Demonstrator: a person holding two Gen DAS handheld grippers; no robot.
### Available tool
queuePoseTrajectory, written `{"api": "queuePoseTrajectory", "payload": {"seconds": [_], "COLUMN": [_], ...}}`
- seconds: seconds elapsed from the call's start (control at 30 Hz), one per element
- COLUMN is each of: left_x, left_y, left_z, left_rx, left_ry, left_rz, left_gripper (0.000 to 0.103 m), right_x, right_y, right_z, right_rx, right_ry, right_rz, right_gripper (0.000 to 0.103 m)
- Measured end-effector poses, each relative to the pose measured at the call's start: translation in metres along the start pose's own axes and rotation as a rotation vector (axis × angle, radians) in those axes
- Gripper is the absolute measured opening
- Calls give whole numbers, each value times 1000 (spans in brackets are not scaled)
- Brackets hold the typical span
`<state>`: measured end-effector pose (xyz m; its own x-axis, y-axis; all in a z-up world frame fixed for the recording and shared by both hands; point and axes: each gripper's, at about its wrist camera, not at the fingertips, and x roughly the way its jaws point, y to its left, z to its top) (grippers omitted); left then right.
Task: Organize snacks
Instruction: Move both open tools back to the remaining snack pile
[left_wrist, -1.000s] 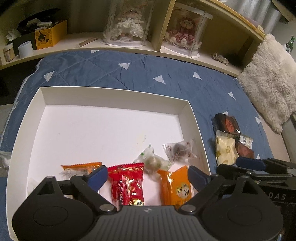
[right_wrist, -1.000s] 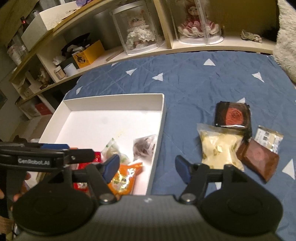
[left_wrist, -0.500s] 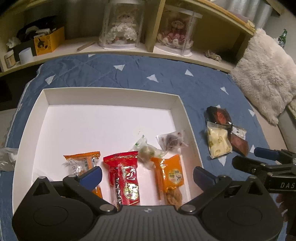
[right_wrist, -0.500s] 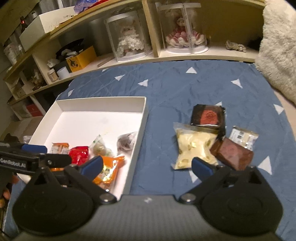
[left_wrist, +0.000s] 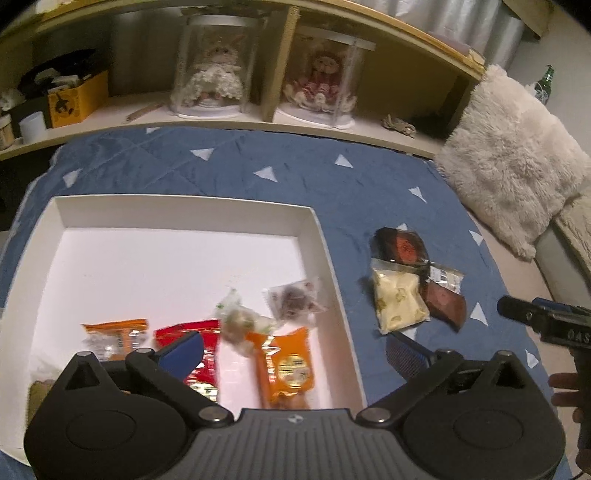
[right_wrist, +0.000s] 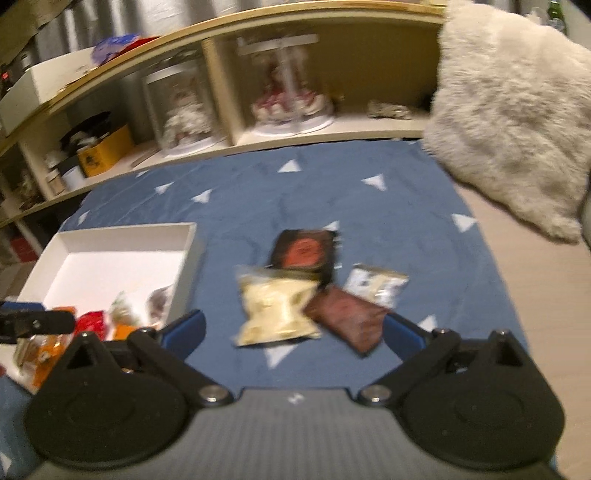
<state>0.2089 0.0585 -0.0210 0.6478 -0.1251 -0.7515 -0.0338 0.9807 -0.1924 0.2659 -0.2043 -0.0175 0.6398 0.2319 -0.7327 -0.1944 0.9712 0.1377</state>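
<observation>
White rigid rectangular tray (left_wrist: 325, 251) lies on a blue quilted bed cover (left_wrist: 229, 162) with white triangles. Inside, toward its 6 o'clock wall: orange foil packet (left_wrist: 286, 363), long axis 12-to-6; red foil packet (left_wrist: 201, 347); smaller orange packet (left_wrist: 114, 332); two clear crinkled wrappers (left_wrist: 291, 297). Outside, at the tray's 3 o'clock: pale yellow pouch (right_wrist: 275, 308), dark square packet (right_wrist: 303, 253), brown packet (right_wrist: 349, 319) and a small clear sachet (right_wrist: 376, 284), overlapping. Left tongs (left_wrist: 293, 349) released, nothing between them; jaws have just been opening. Right tongs (right_wrist: 293, 332) likewise released and empty, just opened, above the loose cluster. View blurred.
</observation>
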Motion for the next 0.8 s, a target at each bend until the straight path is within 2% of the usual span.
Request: {"api": "queuePoseTrajectory", "payload": {"seconds": [0.17,0.37,0.43,0.5,0.6,0.7,0.8], "left_x": [16,33,37,42,52,66,81], "left_y": [-21,-47,-59,-68,-82,-95,-107], "left_z": [-2,2,6,10,16,21,26], "left_rx": [-5,4,11,6,-20,-39,-51], "left_ry": [22,32,25,19,20,40,58], "left_rz": [-26,-61,-73,-88,-118,-144,-154], "left_gripper": [103,103,103,103,103,103,103], "right_x": [7,24,33,44,58,73,92], "right_y": [-33,-56,-66,-76,-89,-103,-112], "right_z": [-3,-3,-1,2,7,7,6], "right_rx": [80,118,147,192,255,319,329], "right_ry": [-13,21,36,48,43,44,76], "right_rz": [-73,-73,-63,-28,-2,68,119], "right_gripper": [103,102,95,81,71,58,48]}}
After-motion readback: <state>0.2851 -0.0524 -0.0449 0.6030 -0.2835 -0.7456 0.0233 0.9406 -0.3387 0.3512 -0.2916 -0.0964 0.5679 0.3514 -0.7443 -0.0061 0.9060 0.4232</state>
